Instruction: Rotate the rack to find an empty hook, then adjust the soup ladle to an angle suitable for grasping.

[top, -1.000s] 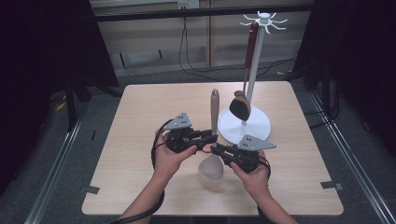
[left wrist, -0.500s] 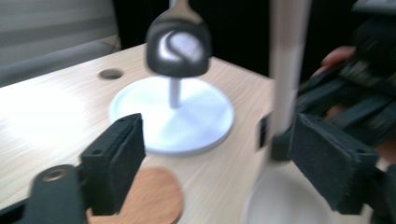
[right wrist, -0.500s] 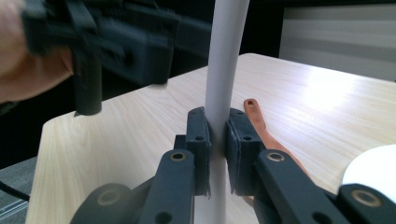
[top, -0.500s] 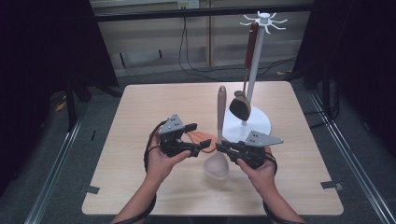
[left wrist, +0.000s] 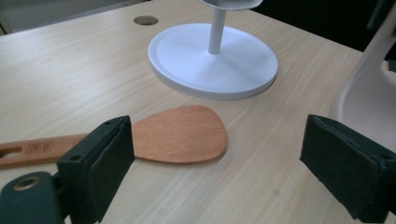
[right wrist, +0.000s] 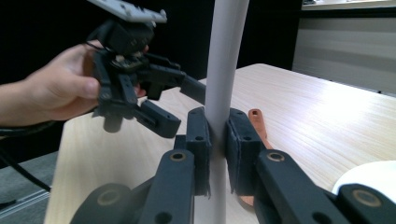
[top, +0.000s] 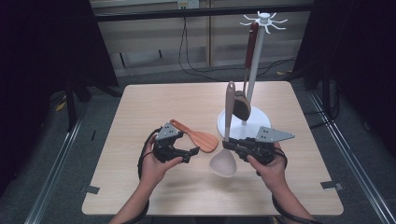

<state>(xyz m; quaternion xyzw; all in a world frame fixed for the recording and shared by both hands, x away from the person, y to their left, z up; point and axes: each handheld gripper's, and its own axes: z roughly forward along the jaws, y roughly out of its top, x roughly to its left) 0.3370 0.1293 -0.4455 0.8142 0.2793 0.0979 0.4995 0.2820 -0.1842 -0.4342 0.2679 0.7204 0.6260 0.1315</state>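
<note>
Left gripper held low over table, near its front edge, jaws wide apart, nothing between pads. Left hand wraps gripper body from behind, forearm entering over front edge. Right gripper also near front edge, to right of left one, jaws pressed together on pale ladle handle, handle upright. Right hand grips from behind. Grippers close, tips facing each other, not touching.

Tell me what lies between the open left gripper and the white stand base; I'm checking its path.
The wooden spatula lies flat on the table there, blade toward the white stand base, as the left gripper view shows past the left gripper.
</note>
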